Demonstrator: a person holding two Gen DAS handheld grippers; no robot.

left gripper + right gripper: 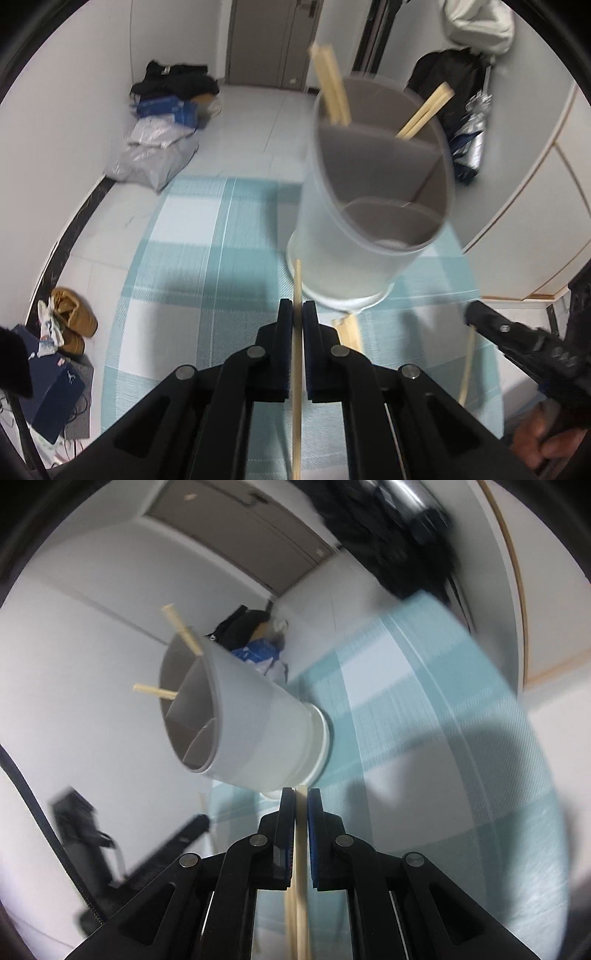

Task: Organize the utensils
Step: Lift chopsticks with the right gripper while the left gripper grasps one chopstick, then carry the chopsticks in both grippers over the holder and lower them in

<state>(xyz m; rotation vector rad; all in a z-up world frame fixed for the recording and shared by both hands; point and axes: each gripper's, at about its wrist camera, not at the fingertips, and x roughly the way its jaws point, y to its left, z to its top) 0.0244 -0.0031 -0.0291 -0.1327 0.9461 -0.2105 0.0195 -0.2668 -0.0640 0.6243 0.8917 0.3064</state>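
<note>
Two chopstick pairs point(334, 88) already stand in the holder point(373, 221); both left tongs point(297, 314) and right tongs point(301, 801) are clamped on sticks, and more point(349, 332) lie on the desk point(177, 258).

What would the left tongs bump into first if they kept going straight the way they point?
Most likely the lower wall of the white utensil holder, which stands just ahead of the left tongs and the chopstick they grip, though the depth is hard to judge.

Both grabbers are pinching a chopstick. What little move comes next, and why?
Probably lift the left gripper over the holder and aim its chopstick at a compartment: it is shut on the stick, just short of the holder, where other chopsticks already stand.
</note>
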